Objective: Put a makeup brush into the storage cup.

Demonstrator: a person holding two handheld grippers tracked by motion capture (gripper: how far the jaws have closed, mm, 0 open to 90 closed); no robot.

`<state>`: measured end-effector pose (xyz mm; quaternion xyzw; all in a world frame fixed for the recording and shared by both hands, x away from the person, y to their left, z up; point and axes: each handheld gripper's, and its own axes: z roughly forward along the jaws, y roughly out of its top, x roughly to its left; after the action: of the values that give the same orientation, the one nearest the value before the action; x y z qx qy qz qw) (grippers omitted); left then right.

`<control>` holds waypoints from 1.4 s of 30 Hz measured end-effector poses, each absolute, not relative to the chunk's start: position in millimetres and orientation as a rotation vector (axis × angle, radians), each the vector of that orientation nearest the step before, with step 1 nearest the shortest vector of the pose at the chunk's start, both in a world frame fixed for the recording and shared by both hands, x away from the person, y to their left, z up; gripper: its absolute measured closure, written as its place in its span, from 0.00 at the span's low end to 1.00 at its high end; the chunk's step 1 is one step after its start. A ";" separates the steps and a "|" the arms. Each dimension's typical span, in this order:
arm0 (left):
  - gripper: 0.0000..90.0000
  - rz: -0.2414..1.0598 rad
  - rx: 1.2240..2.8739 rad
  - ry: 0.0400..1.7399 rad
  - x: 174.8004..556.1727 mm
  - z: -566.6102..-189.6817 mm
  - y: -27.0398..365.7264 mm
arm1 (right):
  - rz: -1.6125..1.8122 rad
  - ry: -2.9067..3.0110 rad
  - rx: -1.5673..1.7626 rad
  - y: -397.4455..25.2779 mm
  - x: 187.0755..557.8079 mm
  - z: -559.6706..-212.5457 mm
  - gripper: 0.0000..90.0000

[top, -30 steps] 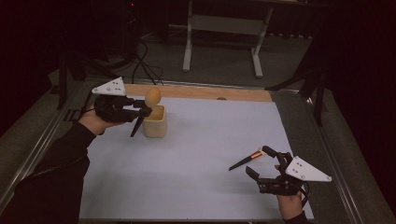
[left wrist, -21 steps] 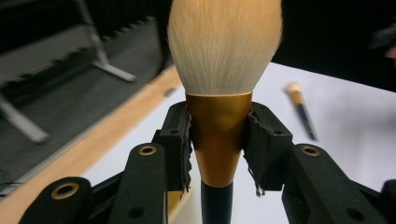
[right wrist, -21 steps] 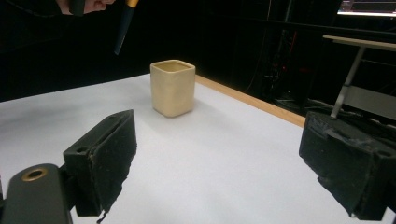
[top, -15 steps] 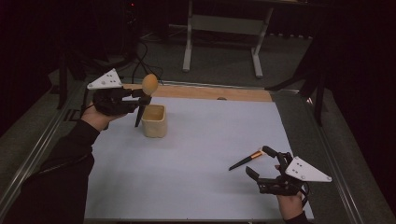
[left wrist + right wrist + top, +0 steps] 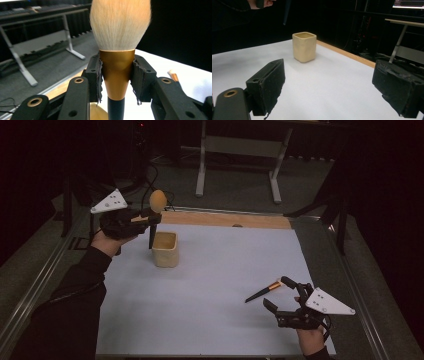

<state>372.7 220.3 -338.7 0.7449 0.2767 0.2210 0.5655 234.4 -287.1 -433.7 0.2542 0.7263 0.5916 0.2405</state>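
left gripper (image 5: 150, 217) grips 1 big brush (image 5: 119, 37) above 1 cup (image 5: 165, 249).

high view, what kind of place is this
Likely a dim lab or workshop test bench: a white-topped table with a wooden edge, metal stand legs on grey floor behind, and cables trailing off.

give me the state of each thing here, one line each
big brush: upright, bristles up, clamped at its gold ferrule, held above the table
left gripper: shut on the big brush
cup: upright on the table
small brush: lying flat, untouched
right gripper: open, holding nothing
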 end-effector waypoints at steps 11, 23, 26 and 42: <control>0.70 0.511 1.707 0.655 382.5 -343.3 217.1 | 1.620 1.990 0.693 -286.7 234.6 -433.9 0.12; 0.70 0.538 1.663 0.683 392.1 -349.3 216.8 | 1.618 1.995 0.697 -286.8 234.7 -434.4 0.12; 0.70 0.538 1.663 0.689 394.5 -351.0 215.3 | 1.617 1.996 0.695 -286.8 234.8 -434.4 0.12; 0.70 0.551 1.610 0.714 407.1 -364.3 210.9 | 1.621 1.993 0.695 -287.7 234.5 -434.4 0.12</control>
<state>407.1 210.9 -364.3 0.6955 0.3086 0.2379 0.6037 234.5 -287.7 -434.4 0.2538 0.7273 0.5917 0.2379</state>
